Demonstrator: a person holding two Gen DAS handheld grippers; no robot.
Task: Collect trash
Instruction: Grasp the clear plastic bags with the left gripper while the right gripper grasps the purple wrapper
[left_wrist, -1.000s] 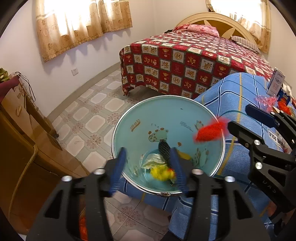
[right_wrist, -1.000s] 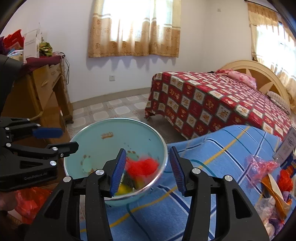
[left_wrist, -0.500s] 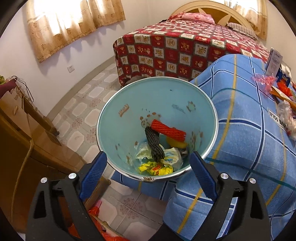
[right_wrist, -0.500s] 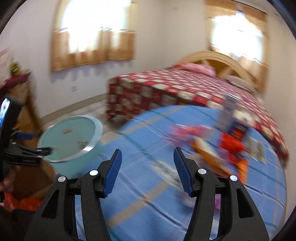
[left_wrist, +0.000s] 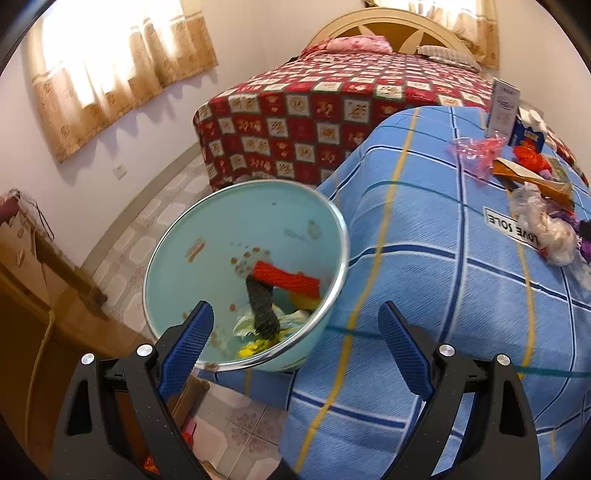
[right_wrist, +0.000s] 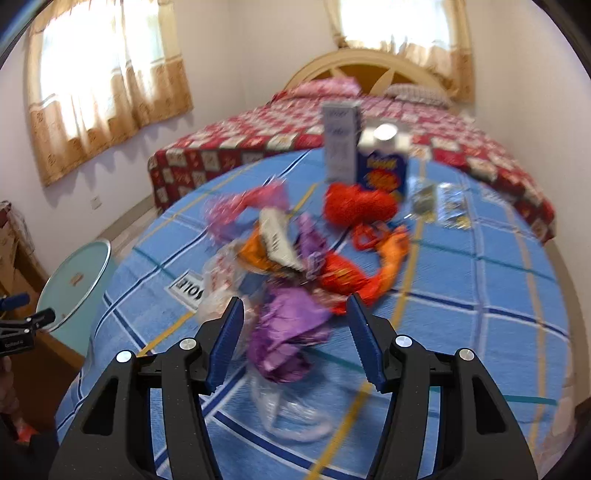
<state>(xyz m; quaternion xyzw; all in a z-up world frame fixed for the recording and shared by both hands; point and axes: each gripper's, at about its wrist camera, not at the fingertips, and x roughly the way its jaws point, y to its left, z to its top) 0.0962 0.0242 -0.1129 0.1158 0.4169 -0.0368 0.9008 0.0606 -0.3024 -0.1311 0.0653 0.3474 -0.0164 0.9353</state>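
Observation:
A light blue bin (left_wrist: 221, 236) stands at the edge of the blue checked table (left_wrist: 424, 280). It holds a red mesh piece (left_wrist: 286, 278), a black mesh piece (left_wrist: 262, 306) and wrappers. My left gripper (left_wrist: 295, 345) is open and empty just in front of the bin's rim. My right gripper (right_wrist: 295, 341) is open and empty, low over a heap of trash on the table: a purple wrapper (right_wrist: 288, 328), clear plastic (right_wrist: 291, 410), an orange packet (right_wrist: 266, 254) and red mesh (right_wrist: 358, 203). The bin also shows at the left of the right wrist view (right_wrist: 74, 273).
Two upright cartons (right_wrist: 382, 166) stand behind the heap. A bed with a red patterned cover (left_wrist: 332, 110) lies beyond the table. A wooden cabinet (left_wrist: 33, 302) stands left of the bin. The floor is tiled (left_wrist: 147, 229).
The red mesh piece has dropped into the bin. My right gripper has swung from the bin over to the trash heap. My left gripper has opened wide and shifted right.

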